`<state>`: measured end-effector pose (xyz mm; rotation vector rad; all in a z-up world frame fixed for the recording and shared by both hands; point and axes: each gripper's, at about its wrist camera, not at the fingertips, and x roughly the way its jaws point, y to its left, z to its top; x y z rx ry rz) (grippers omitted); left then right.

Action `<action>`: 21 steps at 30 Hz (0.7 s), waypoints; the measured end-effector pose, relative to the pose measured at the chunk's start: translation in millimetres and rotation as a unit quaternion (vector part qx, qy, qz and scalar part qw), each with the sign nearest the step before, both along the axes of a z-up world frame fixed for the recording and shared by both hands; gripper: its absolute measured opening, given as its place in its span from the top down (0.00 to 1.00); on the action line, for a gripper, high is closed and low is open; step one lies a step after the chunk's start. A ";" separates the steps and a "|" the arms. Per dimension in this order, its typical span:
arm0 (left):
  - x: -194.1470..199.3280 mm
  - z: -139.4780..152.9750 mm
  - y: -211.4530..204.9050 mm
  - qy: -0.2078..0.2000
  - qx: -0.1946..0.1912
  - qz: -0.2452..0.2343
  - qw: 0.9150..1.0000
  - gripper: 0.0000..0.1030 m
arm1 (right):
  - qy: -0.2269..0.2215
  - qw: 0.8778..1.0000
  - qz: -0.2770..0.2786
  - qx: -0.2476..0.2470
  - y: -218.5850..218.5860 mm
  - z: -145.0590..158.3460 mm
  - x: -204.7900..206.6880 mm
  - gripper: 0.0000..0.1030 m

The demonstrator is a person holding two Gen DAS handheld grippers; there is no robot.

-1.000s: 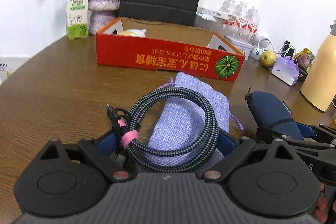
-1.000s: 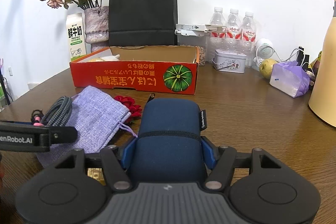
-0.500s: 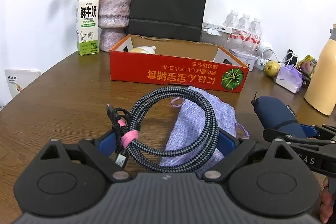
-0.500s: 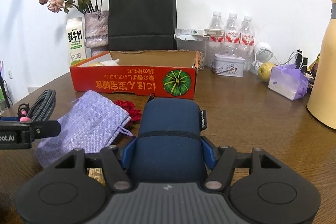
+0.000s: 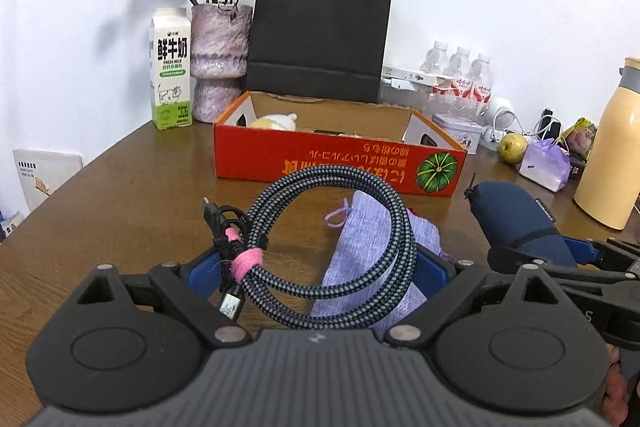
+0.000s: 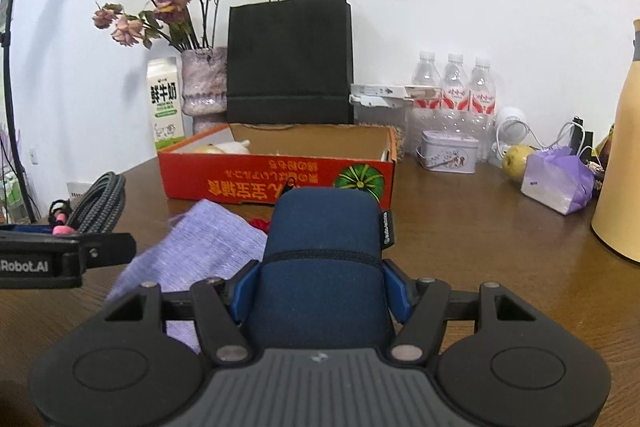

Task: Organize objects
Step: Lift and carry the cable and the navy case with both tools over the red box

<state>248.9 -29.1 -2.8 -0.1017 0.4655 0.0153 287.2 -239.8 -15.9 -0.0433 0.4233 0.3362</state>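
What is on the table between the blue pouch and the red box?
Mostly bare table. In the right wrist view, only a small red thing peeks out beside the blue pouch, before the red box, next to the purple bag.

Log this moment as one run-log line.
left gripper: shut on coiled cable | right gripper: shut on navy pouch | red box: ahead | purple bag: on table
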 end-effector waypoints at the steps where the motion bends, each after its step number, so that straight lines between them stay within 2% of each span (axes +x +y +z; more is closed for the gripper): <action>1: 0.4 1.3 -0.2 0.000 0.001 0.000 1.000 0.08 | -0.002 1.000 0.001 0.001 1.0 1.4 -0.2 0.39; 9: 11.1 18.7 2.1 -0.009 0.007 0.003 1.000 0.08 | -0.007 1.000 0.013 0.003 15.0 10.4 1.3 0.39; 21: 40.0 40.9 1.5 -0.029 0.008 0.007 1.000 0.08 | -0.022 1.000 0.013 0.003 28.8 32.5 25.0 0.39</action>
